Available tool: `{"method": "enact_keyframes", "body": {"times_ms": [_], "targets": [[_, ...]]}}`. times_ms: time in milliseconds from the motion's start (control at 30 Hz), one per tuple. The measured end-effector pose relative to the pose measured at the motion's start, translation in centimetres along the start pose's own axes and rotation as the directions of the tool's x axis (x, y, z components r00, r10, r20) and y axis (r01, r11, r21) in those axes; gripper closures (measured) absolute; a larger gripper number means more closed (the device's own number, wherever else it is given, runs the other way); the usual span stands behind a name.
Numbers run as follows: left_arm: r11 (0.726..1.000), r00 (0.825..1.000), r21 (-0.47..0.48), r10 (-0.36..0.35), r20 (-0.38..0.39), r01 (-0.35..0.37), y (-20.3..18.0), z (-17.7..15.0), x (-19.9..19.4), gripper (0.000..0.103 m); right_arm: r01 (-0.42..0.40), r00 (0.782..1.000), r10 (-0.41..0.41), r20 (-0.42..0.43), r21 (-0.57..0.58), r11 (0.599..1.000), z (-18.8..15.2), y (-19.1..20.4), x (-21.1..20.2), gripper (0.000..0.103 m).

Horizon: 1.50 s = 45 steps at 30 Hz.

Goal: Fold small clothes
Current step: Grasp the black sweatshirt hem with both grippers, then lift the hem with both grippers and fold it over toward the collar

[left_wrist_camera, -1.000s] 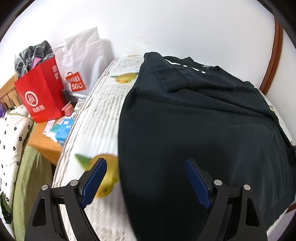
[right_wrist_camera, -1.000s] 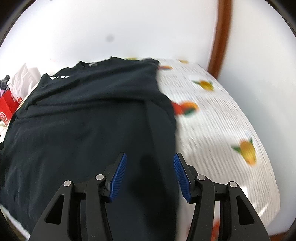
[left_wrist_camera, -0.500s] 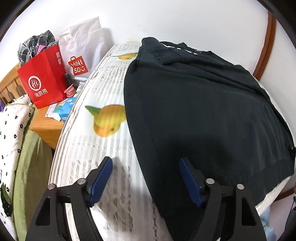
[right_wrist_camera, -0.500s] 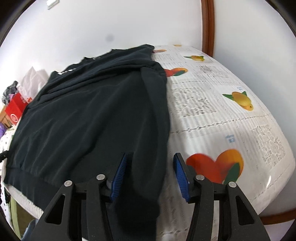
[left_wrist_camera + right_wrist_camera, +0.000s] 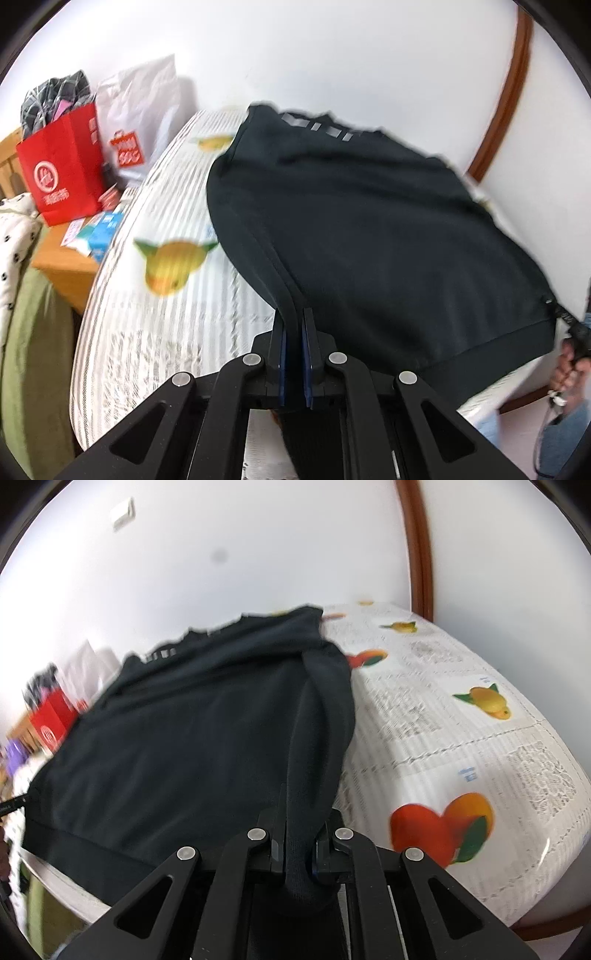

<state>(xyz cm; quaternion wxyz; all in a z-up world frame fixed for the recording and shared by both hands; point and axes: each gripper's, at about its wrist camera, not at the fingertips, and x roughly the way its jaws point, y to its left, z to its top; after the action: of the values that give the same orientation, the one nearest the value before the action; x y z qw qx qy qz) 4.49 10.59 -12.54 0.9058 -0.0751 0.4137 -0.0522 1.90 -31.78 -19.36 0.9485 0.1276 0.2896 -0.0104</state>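
Since the earlier frames both grippers' jaws have just been closing, each onto cloth that then lay loose between open fingers. Left gripper [image 5: 293,325]: jaws pressed together on the left bottom corner of the black shirt [image 5: 369,229], a thin double edge of fabric running up out of the pinch. Right gripper [image 5: 299,834]: jaws closed on a thicker bunched fold at the shirt's right bottom corner. The shirt lies spread on a table [image 5: 461,746] covered with a white fruit-printed cloth, collar towards the far wall, hem towards the cameras, its near corners lifted where they are gripped. Left of the table, a red bag [image 5: 61,166] and a white bag [image 5: 144,110] stand on a wooden stand. A hand [image 5: 574,365] shows at the left view's right edge.
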Motion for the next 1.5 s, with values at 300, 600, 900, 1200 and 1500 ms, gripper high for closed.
{"method": "enact_keyframes", "body": {"times_ms": [300,600,900,1200,1500], "targets": [[1.0,0.996,0.018,-0.013,0.09,0.011,-1.2,5.3,-0.8,0.096,-0.066,0.992,0.065,0.109,0.005,0.998,4.6,1.0,-1.6,0.096],[0.999,0.981,-0.003,0.045,0.19,-0.045,-1.3,13.2,0.6,0.096,-0.087,0.977,0.085,0.194,0.003,0.996,13.4,3.3,0.3,0.096],[0.995,0.972,-0.038,0.095,0.217,-0.089,-1.3,19.2,5.8,0.096,-0.1,0.974,0.092,0.206,0.029,0.995,20.0,5.2,6.1,0.096],[0.986,0.975,-0.058,0.162,0.154,-0.155,0.0,21.9,13.1,0.096,-0.065,0.986,0.058,0.158,0.043,0.997,23.1,5.2,13.4,0.096],[0.981,0.98,-0.06,0.186,0.066,-0.182,1.2,22.1,18.1,0.096,0.026,0.998,-0.028,0.061,0.039,0.999,23.8,4.0,21.2,0.095]]}}
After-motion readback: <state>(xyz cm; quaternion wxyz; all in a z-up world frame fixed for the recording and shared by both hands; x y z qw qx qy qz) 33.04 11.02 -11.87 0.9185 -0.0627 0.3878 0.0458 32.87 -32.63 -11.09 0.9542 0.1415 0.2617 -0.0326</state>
